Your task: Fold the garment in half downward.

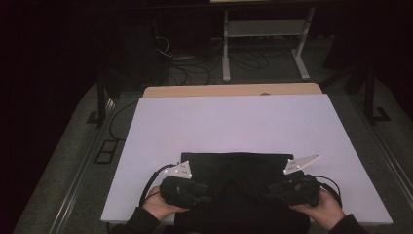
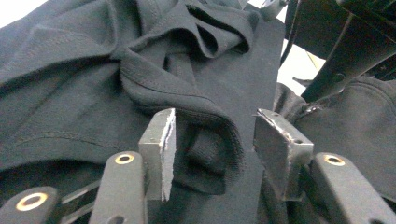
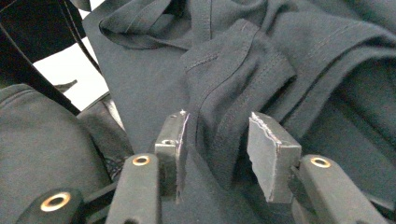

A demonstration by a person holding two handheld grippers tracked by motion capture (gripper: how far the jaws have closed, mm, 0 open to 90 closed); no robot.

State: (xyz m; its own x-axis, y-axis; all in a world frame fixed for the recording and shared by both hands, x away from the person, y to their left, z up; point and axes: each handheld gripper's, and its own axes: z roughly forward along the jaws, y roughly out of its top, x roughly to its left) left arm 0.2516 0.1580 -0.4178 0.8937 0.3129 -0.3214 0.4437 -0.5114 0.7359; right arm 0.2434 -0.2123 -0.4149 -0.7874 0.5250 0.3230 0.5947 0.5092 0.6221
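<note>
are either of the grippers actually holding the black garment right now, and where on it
Neither grips it. The left gripper and right gripper each have a bunched fold of the black garment between open jaws, with the pads standing clear of the cloth.

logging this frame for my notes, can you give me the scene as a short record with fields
surface: white board on a table
item: black garment, bunched at the near edge
left tongs: jaws apart, a hemmed fold of cloth between them, pads not pressing
right tongs: jaws apart, a stitched fold between them, pads not pressing
hands: one on each tool, at either side of the garment
background: dark floor with cables, white frame
</note>
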